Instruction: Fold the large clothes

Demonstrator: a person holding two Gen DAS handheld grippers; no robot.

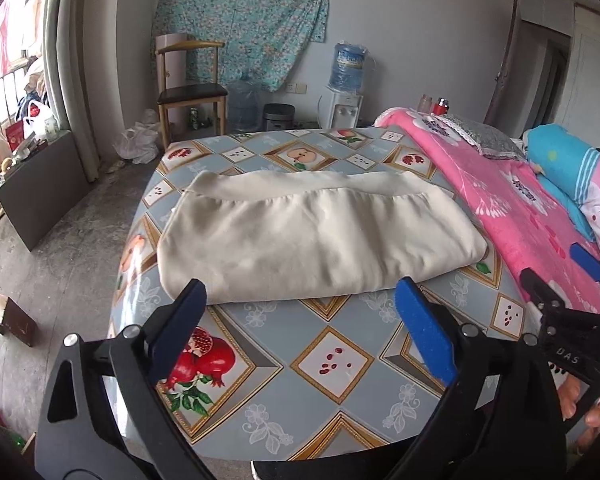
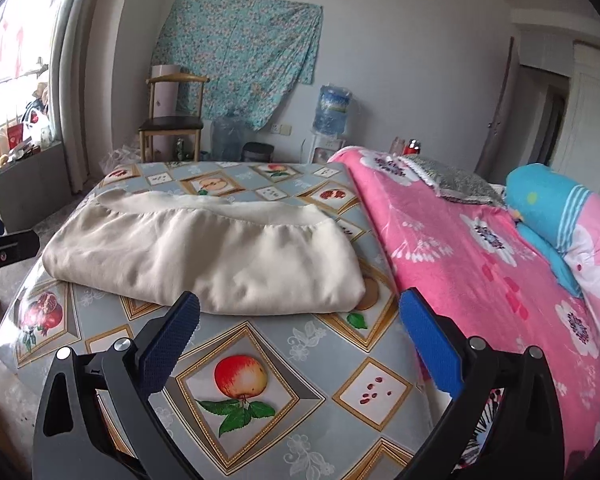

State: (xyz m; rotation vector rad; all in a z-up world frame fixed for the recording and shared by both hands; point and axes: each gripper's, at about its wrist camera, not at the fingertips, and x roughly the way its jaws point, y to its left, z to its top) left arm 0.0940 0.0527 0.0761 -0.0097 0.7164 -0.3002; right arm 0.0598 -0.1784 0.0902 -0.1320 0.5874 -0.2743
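Observation:
A cream garment (image 1: 316,236) (image 2: 208,256) lies folded into a thick rectangle on the fruit-patterned tablecloth (image 1: 284,364) (image 2: 308,376). My left gripper (image 1: 300,292) hovers just short of its near edge, jaws wide apart with nothing between the blue pads. My right gripper (image 2: 300,304) hangs over the cloth's near right corner, also open and empty. In the left wrist view the right gripper (image 1: 580,276) shows at the right edge, a hand beneath it. Part of the left tool (image 2: 4,248) appears at the left edge of the right wrist view.
A pink flowered blanket (image 1: 512,208) (image 2: 480,264) borders the tablecloth on the right, with a blue plush pillow (image 1: 564,164) and grey pillow (image 1: 476,136). Behind stand a wooden chair (image 1: 192,88), water dispenser (image 1: 342,96), bin (image 1: 278,116). Bare concrete floor (image 1: 60,240) lies left.

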